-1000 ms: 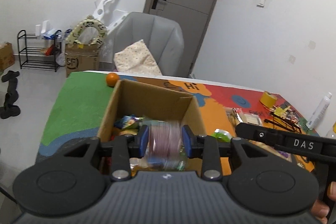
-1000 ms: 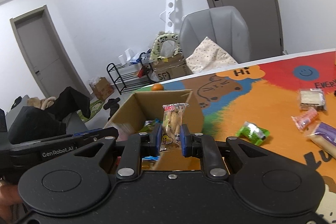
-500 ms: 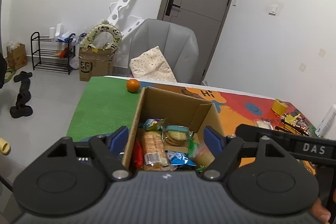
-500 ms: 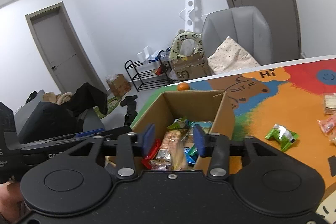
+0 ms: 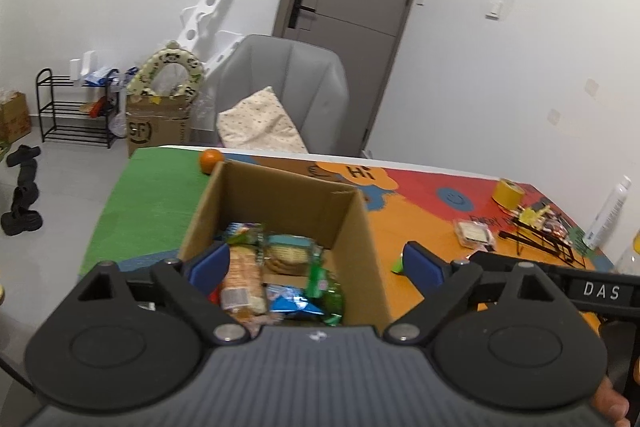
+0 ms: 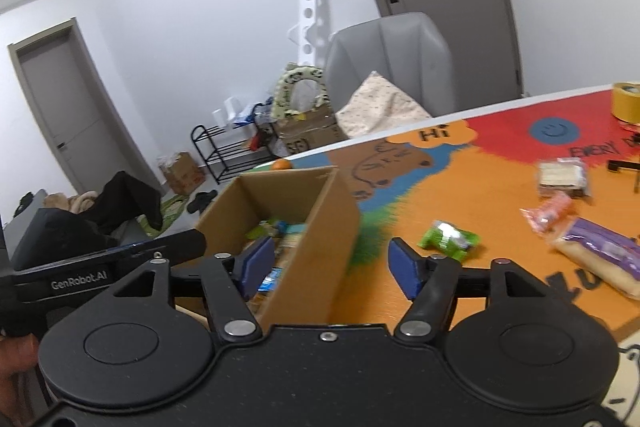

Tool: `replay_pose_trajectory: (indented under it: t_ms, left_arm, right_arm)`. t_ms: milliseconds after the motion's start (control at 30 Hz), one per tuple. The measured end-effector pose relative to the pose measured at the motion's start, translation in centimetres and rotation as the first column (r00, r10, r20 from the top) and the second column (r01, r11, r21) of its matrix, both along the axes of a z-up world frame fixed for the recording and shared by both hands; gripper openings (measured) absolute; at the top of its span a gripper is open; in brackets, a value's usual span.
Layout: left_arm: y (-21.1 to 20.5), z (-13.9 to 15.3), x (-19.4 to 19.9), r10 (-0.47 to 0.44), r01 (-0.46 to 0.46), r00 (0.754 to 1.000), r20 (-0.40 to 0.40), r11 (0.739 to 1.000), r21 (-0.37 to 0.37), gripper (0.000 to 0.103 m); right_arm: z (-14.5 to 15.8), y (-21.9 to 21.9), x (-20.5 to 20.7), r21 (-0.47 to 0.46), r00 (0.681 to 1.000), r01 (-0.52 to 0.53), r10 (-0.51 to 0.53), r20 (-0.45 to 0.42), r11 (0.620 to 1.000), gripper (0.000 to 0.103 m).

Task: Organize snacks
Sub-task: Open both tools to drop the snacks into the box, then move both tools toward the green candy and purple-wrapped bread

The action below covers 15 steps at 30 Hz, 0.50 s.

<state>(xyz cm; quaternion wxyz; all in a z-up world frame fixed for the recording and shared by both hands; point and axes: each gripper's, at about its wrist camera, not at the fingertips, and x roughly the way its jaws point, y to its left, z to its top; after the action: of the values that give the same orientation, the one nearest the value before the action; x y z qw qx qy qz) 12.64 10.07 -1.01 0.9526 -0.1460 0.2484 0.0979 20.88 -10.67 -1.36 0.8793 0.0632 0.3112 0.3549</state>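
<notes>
An open cardboard box (image 5: 352, 227) stands on the colourful table mat and holds several snack packets, among them a biscuit pack (image 5: 244, 279) and a green pack (image 5: 324, 287). The box also shows in the right wrist view (image 6: 320, 227). My left gripper (image 5: 316, 267) is open and empty above the box. My right gripper (image 6: 332, 263) is open and empty over the box's right wall. On the mat to the right lie a green packet (image 6: 448, 239), a pink packet (image 6: 548, 213), a purple-wrapped bread (image 6: 600, 259) and a clear-wrapped snack (image 6: 560, 177).
An orange (image 5: 211, 161) sits behind the box on the green part of the mat. A yellow tape roll (image 5: 508, 191), a black wire rack (image 5: 540, 239) and a white bottle (image 5: 608, 211) stand at the right edge. A grey armchair (image 5: 288, 95) is beyond the table.
Both grippers opened and dropped their snack packs into the box. The right gripper then swung right, so its view now takes in more of the mat.
</notes>
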Motion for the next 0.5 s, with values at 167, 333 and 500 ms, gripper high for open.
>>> replay_pose_trajectory:
  t_ms: [167, 333, 500]
  left_arm:
    - [-1.8, -0.3, 0.9, -0.040, 0.040, 0.999, -0.011, 0.999, -0.005, 0.093]
    - [-3.7, -0.2, 1.8, -0.081, 0.081, 0.997, -0.006, 0.997, 0.000, 0.093]
    - [-5.5, -0.5, 3.1, -0.103, 0.103, 0.995, -0.011, 0.995, -0.009, 0.093]
  right_arm:
    - [-0.2, -2.1, 0.3, -0.012, 0.999, 0.033, -0.033, 0.007, 0.999, 0.077]
    - [-0.5, -4.4, 0.8, -0.016, 0.997, 0.076, -0.076, 0.009, 0.997, 0.082]
    - [-0.9, -6.7, 1.3, -0.014, 0.994, 0.105, -0.105, 0.007, 0.994, 0.082]
